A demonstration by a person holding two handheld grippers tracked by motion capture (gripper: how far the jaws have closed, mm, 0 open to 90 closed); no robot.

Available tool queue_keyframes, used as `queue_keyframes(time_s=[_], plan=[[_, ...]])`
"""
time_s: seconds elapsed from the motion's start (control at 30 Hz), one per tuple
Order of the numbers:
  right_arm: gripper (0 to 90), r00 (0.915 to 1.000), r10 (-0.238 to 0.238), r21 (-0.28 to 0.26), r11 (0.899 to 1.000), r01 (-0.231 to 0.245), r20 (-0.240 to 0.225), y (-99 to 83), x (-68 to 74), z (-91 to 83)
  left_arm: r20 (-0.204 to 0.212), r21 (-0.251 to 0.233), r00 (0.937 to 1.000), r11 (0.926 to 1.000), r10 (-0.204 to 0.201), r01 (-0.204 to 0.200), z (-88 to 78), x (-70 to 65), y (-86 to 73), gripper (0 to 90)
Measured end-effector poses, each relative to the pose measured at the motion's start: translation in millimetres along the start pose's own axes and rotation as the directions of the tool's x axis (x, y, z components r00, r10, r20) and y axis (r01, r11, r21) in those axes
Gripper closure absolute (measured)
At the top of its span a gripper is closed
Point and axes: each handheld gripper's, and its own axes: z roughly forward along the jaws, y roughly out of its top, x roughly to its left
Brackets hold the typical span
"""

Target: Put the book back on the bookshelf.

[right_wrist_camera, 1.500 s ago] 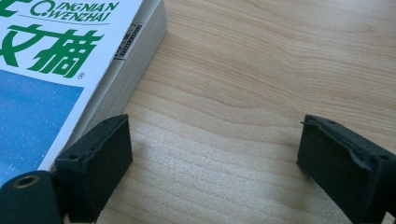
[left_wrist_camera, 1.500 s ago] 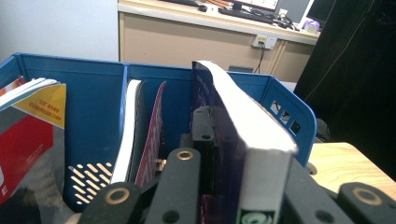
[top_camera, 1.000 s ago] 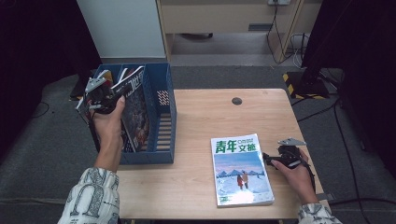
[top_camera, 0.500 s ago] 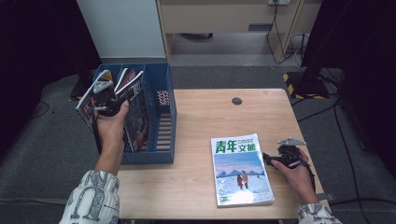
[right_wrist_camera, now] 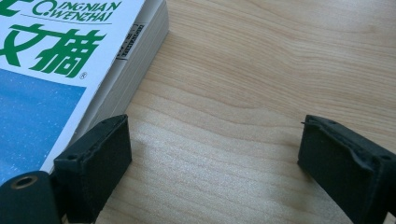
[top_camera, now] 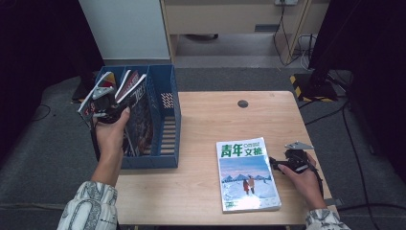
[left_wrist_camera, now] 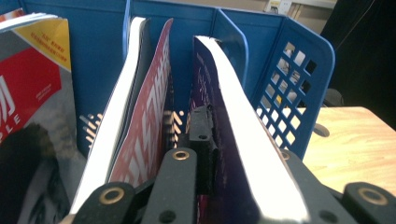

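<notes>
A blue file rack (top_camera: 165, 96) stands at the table's left edge with several magazines upright in it. My left gripper (top_camera: 119, 104) reaches into the rack (left_wrist_camera: 299, 84) from the near left. A dark purple magazine (left_wrist_camera: 252, 154) with a white page edge stands between its jaws. One pad (left_wrist_camera: 201, 133) lies against the cover, and the jaws have just been opening a little. A magazine with green characters (top_camera: 246, 175) lies flat on the table at the front right. My right gripper (top_camera: 275, 164) rests open at its right edge (right_wrist_camera: 215, 158), with bare wood between the jaws.
A red and white magazine (left_wrist_camera: 144, 130) and a red-covered one (left_wrist_camera: 32, 93) stand left of the purple one. The wooden table (top_camera: 210, 120) has a small round black cap (top_camera: 242, 103) near its far edge. Dark floor and cables surround the table.
My left hand has shifted slightly down and left with the magazine in the rack. The right hand and the flat magazine have not moved.
</notes>
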Motion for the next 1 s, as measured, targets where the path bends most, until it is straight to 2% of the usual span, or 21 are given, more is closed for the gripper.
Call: queue_keyframes(time_s=[0.47, 1.0], plan=[[9.6, 1.0000, 0.002, 0.001, 1.000, -0.002, -0.001, -0.1, 0.7, -0.2, -0.005, 0.003, 1.0000, 1.0000, -0.006, 0.006, -10.5, 10.5, -10.1, 79.6], [9.7, 1.0000, -0.001, 0.000, 1.000, 0.001, -0.003, -0.2, 1.1, -0.4, 0.002, 0.043, 0.9999, 0.9990, -0.015, 0.015, -21.6, 20.5, -14.1, 78.7]])
